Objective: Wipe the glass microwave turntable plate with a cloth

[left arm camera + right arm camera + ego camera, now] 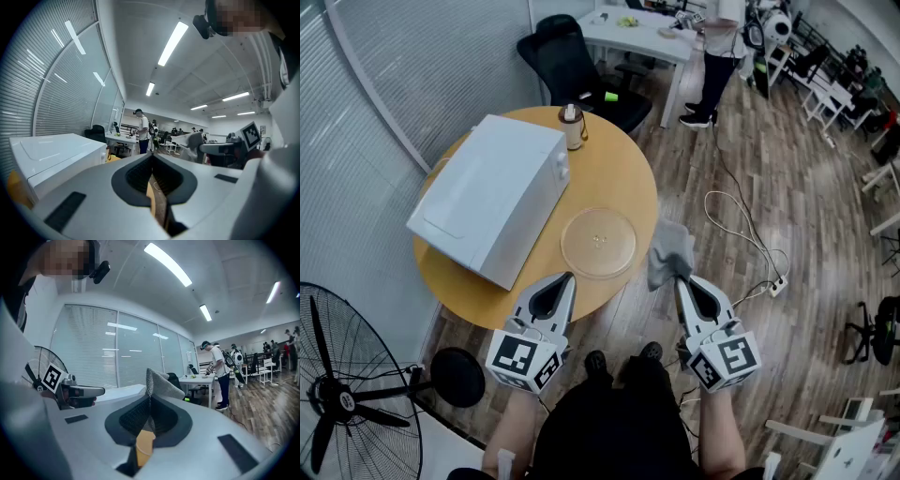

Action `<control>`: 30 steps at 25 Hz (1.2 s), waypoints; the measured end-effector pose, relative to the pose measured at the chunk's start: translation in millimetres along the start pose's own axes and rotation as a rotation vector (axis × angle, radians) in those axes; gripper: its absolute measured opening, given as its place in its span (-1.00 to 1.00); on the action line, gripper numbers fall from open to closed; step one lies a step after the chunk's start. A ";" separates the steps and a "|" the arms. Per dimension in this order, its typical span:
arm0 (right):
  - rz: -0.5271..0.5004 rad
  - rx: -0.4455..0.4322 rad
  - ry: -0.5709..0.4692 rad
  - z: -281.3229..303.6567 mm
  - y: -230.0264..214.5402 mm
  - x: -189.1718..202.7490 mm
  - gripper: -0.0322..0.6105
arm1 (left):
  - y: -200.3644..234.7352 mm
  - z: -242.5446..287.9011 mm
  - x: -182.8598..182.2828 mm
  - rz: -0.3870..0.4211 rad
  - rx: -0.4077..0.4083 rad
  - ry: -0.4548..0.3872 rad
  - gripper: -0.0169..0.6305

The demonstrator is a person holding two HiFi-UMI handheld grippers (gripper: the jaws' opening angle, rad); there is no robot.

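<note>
Standing fan: black, on the floor off the table's near-left edge.

Microwave: white, on the left half of the round wooden table, reaching towards its near-left edge.

Bottle: upright at the table's far edge, just beside the microwave's far corner.

Left gripper: over the table's near edge, tip pointing at the near-left rim of the plate and close to it; contact cannot be judged. In the left gripper view the jaws are pressed together along their length, with nothing between them.

Glass turntable plate: clear, round, flat on the table's near-right part, just right of the microwave and apart from it.

Cloth: grey, bunched, off the table's right edge, clear of the plate. It stands up from the jaw tips in the right gripper view.

Right gripper: outside the table's near-right edge, above the wooden floor. Jaws clamped on the lower fold of the cloth.

Person: standing in the background beside a white desk.
</note>
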State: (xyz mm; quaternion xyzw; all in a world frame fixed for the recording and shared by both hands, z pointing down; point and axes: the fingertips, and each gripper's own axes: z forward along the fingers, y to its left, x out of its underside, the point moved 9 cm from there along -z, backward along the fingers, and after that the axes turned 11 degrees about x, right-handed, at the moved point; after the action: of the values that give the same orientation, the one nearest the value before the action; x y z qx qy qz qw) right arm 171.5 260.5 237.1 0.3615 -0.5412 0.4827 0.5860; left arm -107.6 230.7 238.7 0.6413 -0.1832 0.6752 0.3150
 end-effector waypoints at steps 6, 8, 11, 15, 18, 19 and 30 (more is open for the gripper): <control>-0.009 -0.003 -0.010 -3.9 6.6 0.9 -0.84 | -0.4 -5.6 -1.1 0.002 0.001 -0.004 -0.95; -0.004 -0.002 -0.009 -3.1 8.2 0.8 -0.84 | 0.9 -6.3 -2.1 0.001 0.003 -0.006 -0.95; 0.026 0.013 0.002 -2.4 9.3 2.4 -0.84 | 2.9 -6.5 -0.6 0.001 0.010 0.003 -0.95; 0.020 0.009 0.033 -5.6 11.1 7.9 -0.83 | 0.5 -5.2 5.5 -0.015 0.017 0.018 -0.95; 0.020 0.005 0.061 -5.5 11.3 15.2 -0.83 | -1.0 -3.4 12.0 -0.024 0.020 0.035 -0.95; 0.021 0.003 0.072 -4.9 11.6 18.0 -0.83 | -0.6 -3.2 15.3 -0.031 0.019 0.042 -0.95; -0.002 -0.035 0.183 41.1 -8.9 39.8 -0.83 | 21.1 19.6 41.5 -0.081 -0.051 0.125 -0.95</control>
State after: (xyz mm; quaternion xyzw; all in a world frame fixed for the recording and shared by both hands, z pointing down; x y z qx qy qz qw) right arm 166.2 226.1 283.4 0.3060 -0.4933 0.5036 0.6398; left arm -106.0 210.3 284.9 0.5967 -0.1542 0.6957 0.3689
